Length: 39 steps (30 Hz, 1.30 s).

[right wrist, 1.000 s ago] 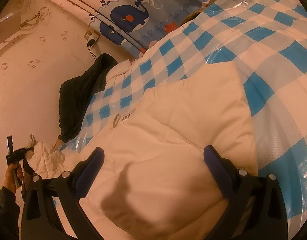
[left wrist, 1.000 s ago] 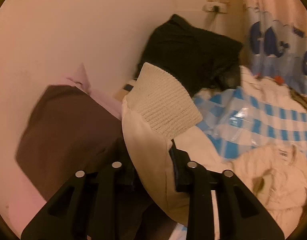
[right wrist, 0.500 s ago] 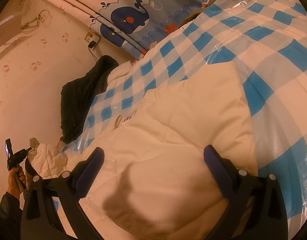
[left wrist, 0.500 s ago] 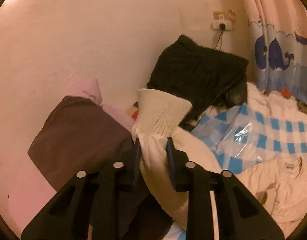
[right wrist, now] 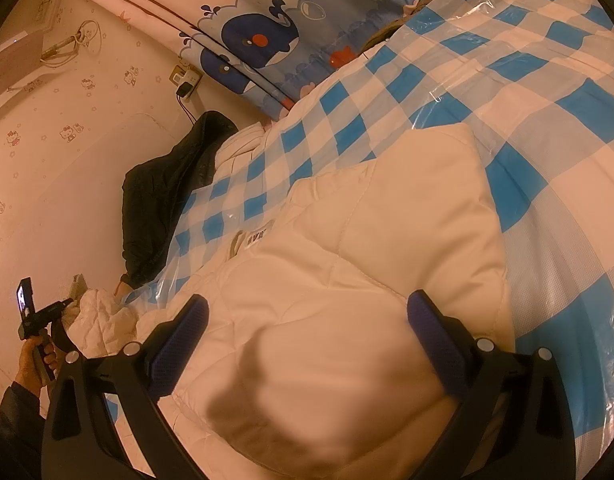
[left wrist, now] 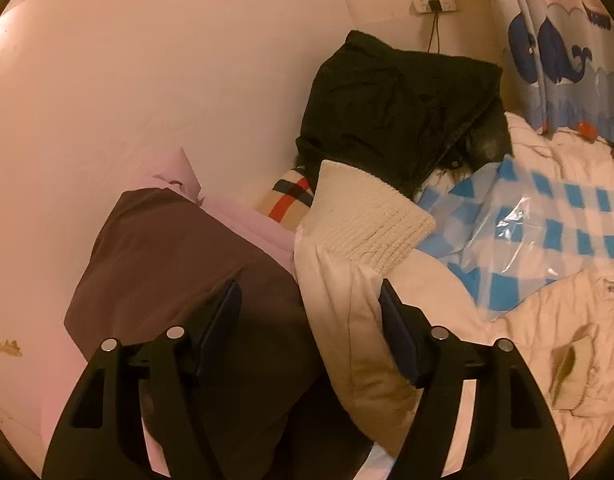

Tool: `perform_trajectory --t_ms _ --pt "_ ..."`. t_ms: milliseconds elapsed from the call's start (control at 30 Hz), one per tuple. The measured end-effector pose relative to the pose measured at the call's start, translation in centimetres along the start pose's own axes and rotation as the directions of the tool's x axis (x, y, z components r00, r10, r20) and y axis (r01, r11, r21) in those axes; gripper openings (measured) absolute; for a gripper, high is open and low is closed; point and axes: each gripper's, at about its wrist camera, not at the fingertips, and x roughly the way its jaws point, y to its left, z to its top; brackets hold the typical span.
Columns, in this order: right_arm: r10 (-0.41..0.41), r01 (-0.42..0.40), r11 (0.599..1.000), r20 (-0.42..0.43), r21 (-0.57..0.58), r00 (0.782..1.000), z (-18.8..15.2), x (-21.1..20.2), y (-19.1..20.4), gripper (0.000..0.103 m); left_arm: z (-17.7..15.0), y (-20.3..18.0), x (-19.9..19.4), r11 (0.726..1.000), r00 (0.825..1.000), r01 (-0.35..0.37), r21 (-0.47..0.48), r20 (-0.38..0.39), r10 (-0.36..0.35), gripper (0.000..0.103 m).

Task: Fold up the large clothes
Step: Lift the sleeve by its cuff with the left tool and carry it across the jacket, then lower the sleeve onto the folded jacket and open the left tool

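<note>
A bed (right wrist: 555,184) covered with a blue-and-white checked plastic sheet (right wrist: 387,80) fills most of both views, and a curtain with whale print (right wrist: 263,36) hangs behind it beside the pale wall (left wrist: 167,60). On the sheet lies the task's thing, a large cream quilted jacket (right wrist: 347,280), spread across the middle of the bed; its body is under the right claw (right wrist: 307,328), whose jaws stand wide above the fabric, with no fabric pinched between them. One sleeve of the jacket reaches toward the wall, and its ribbed knit cuff (left wrist: 367,216) points up and away in the left wrist view. The left claw (left wrist: 311,320) is opening: the sleeve (left wrist: 339,312) lies between its jaws, close to the right pad, and I cannot tell if that pad touches it; the left pad is clearly apart from it. A black coat (left wrist: 395,108) is heaped against the wall behind the cuff. A dark brown cloth (left wrist: 179,264) lies on a pink one (left wrist: 243,216) to the left of the sleeve. A small checked fabric (left wrist: 291,196) shows between them. In the right wrist view a hand (right wrist: 35,356) holds the left tool's handle at the picture's left edge.
</note>
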Motion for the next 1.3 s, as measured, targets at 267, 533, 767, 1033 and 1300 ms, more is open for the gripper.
perform_trajectory --t_ms 267,533,767,1033,1300 --pt "0.000 0.000 1.000 0.000 0.001 1.000 0.0 0.0 0.0 0.095 -0.6 2.5 -2.5 0.984 0.990 0.114 -0.134 0.098 -0.101 0.016" --pt "-0.020 0.020 1.000 0.006 -0.014 1.000 -0.1 -0.1 0.2 0.095 -0.2 3.2 -10.9 0.825 0.803 0.542 -0.162 0.389 -0.452 0.014" --pt "-0.203 0.225 0.953 0.123 -0.205 0.971 -0.7 -1.3 4.7 0.096 0.2 -3.9 -15.0 0.655 0.613 0.753 -0.058 0.424 -0.666 0.014" --pt "-0.377 0.184 0.752 -0.183 -0.633 0.908 -5.5 7.1 14.0 0.096 -0.7 -13.3 -17.2 0.489 0.444 0.872 0.013 0.399 -0.802 0.014" --pt "0.220 -0.256 0.960 -0.267 -0.110 0.938 -0.6 2.6 9.2 0.097 -3.0 -23.8 -17.9 0.318 0.286 0.946 0.065 0.296 -0.911 0.014"
